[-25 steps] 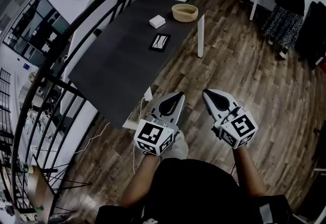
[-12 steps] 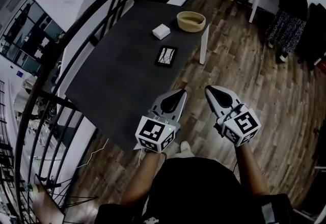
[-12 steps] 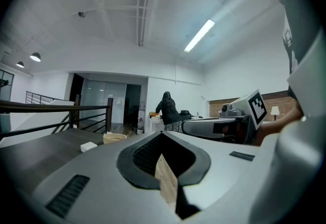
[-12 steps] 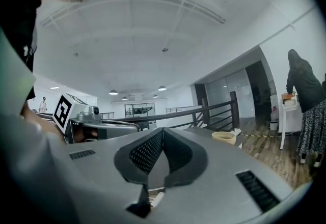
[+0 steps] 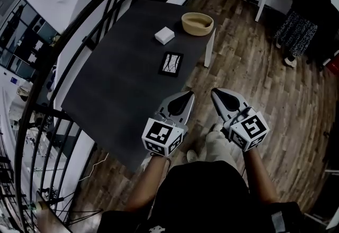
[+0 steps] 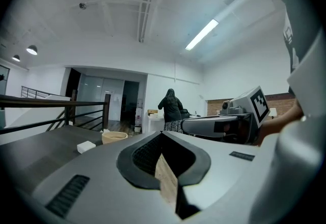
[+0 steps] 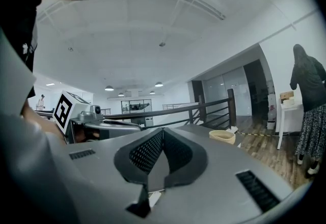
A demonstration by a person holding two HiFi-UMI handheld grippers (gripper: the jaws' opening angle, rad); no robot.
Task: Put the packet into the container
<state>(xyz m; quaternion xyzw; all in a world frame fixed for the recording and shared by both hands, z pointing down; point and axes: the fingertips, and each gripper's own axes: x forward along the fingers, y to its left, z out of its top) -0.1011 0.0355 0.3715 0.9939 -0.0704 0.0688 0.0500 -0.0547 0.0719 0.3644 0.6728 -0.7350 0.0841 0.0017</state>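
A white packet (image 5: 164,35) lies on the far part of the dark table (image 5: 122,78), and it also shows small in the left gripper view (image 6: 85,146). A tan round container (image 5: 197,23) stands at the table's far corner, just beyond the packet, and appears in both gripper views (image 6: 114,137) (image 7: 222,136). My left gripper (image 5: 187,95) is held over the table's near right edge, shut and empty. Beside it, over the wooden floor, my right gripper (image 5: 215,92) is shut and empty too. Both point level toward the far end, well short of the packet.
A black card with a white pattern (image 5: 171,63) lies on the table between the grippers and the packet. A dark railing (image 5: 58,52) runs along the table's left side. A person in dark clothes (image 5: 310,4) stands at a white desk at the far right.
Both grippers have moved forward along the table's right edge, still shut. The table, packet and container now sit closer and more central in the head view.
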